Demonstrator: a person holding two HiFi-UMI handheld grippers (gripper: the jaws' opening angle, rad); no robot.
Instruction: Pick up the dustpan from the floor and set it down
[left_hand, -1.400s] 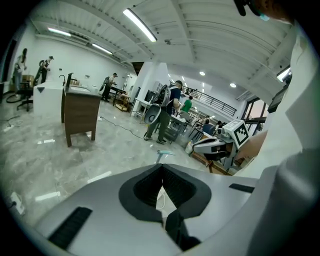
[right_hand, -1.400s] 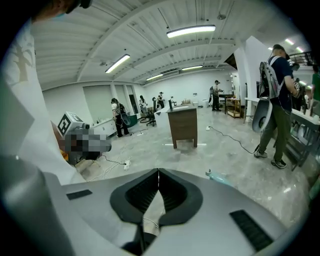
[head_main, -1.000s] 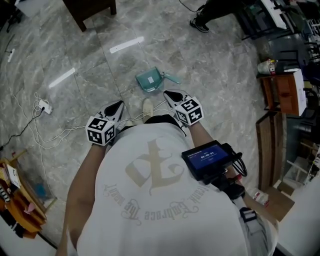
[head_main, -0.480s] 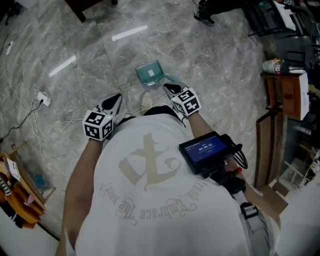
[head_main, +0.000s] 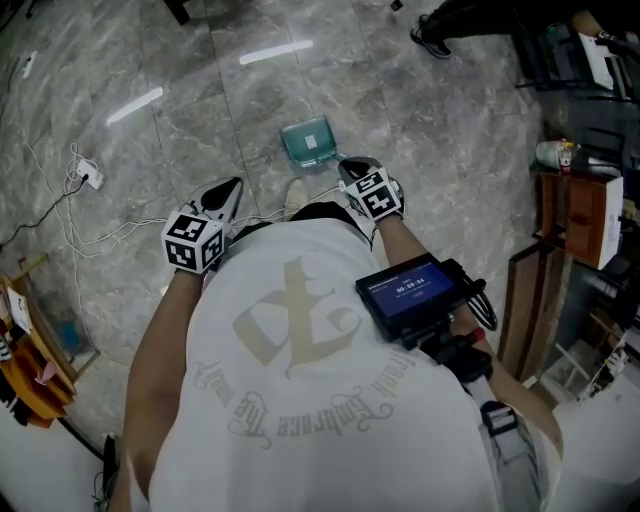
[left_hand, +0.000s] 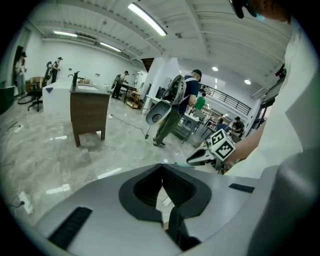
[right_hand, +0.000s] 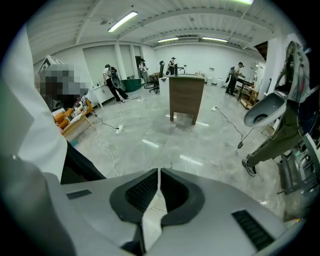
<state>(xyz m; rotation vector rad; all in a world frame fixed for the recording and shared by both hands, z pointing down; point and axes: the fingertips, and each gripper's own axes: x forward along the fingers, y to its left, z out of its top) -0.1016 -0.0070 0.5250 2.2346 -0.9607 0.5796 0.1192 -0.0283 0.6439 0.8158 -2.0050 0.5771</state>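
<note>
- Head view: the teal dustpan (head_main: 307, 141) lies flat on the polished stone floor (head_main: 200, 120), at twelve o'clock from the person's body and just beyond the toe of a pale shoe (head_main: 295, 195).
- The right gripper (head_main: 350, 166) noses down near the pan's five o'clock corner. I can't say whether it touches.
- The left gripper (head_main: 230, 187) hangs well apart from the pan, off at its eight o'clock.
- Loose white cables (head_main: 100, 235) trail across the floor at nine o'clock.
- Left gripper view: the jaws are pressed tip to tip with nothing between them. The other tool shows at two o'clock, and no dustpan is clear here.
- Right gripper view: these jaws are also together and empty. The gripper's own body hides the floor right beneath, so the pan is out of sight, and a wooden cabinet (right_hand: 186, 97) stands far off at twelve o'clock.
- Handling, as I'd judge it: the pan looks like thin moulded plastic, so it should be light and stiff.
- It could skate on that glossy floor if nudged.
- The handle or the raised back wall seems the sensible hold, since the flat lip sits too close to the floor.
- I can't make out the handle now, as that corner sits by the gripper's nose.
- The jaws would have to part first.
</note>
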